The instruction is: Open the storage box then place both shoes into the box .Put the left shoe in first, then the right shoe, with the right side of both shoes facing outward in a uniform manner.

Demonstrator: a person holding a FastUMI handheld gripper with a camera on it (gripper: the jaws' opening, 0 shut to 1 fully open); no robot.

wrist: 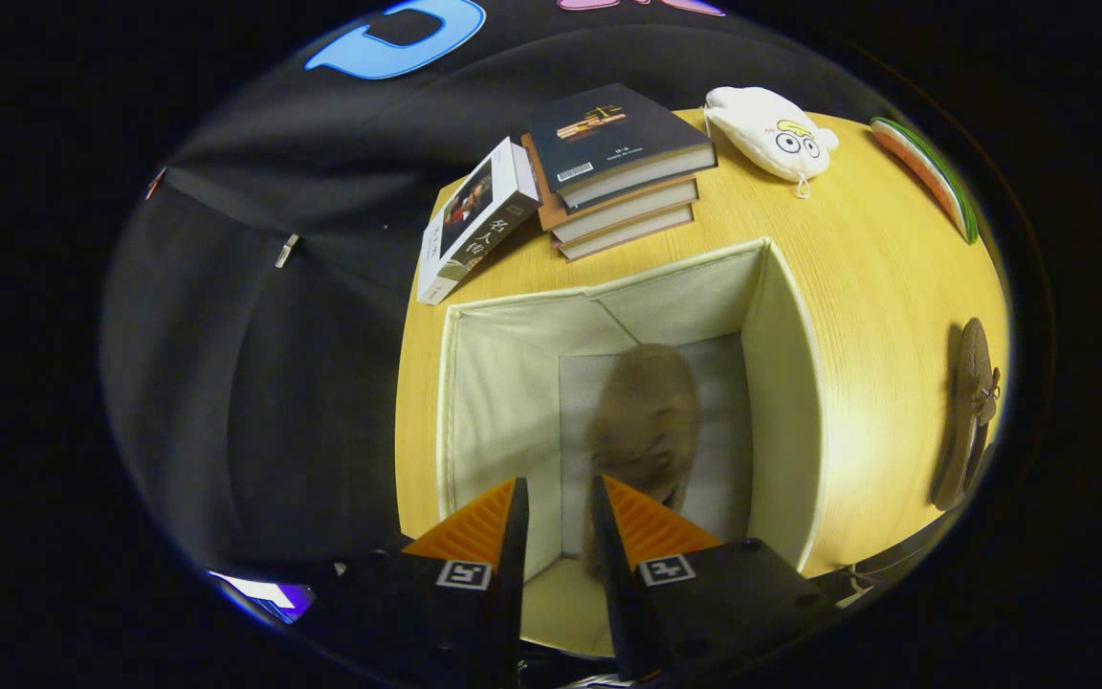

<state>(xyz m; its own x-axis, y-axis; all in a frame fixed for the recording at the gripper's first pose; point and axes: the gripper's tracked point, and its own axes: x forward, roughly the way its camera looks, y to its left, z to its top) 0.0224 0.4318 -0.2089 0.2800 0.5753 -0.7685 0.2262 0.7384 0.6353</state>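
Jaws parted over shoe (645, 411), seemingly boxed.

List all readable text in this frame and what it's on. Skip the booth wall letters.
"名人传": on the white book beside the book stack.
Dark top book: gold title and barcode digits are too small to read.
Square tags on the gripper: coded patterns, no words.
The gripper's fingers stand slightly apart and hold nothing, over the open storage box, with a blurred brown shoe inside just beyond them.
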